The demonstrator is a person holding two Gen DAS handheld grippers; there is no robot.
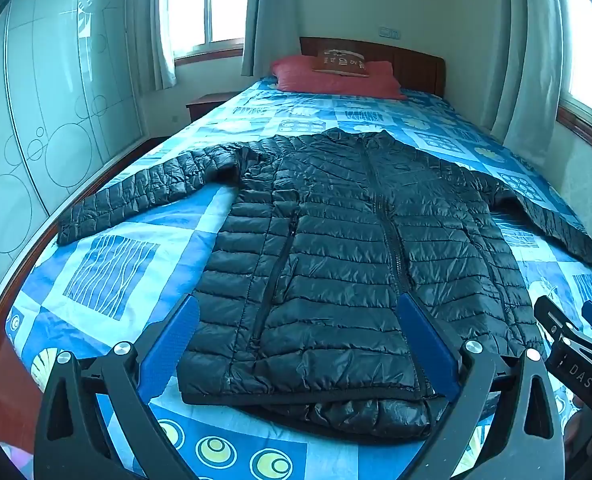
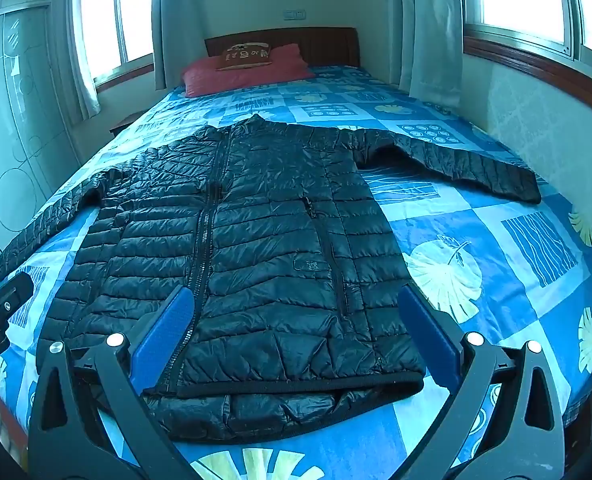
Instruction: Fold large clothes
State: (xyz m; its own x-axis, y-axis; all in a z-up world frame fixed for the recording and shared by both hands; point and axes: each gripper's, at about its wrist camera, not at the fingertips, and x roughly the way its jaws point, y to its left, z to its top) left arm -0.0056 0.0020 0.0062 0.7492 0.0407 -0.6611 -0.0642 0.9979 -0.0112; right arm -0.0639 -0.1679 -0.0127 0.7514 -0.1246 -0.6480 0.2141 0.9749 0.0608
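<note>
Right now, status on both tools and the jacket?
Left tool open, right tool open, both above hem, holding nothing. Black puffer jacket flat on bed, zipped, sleeves spread. Nothing blocking; pillows far at headboard.

Left gripper (image 1: 298, 344): jaws spread wide, blue pads at lower left and lower right of the left wrist view, nothing between them. Right gripper (image 2: 296, 336): jaws equally wide, nothing gripped. Each gripper's black body also shows at the edge of the other's view, lower right and lower left respectively.
</note>
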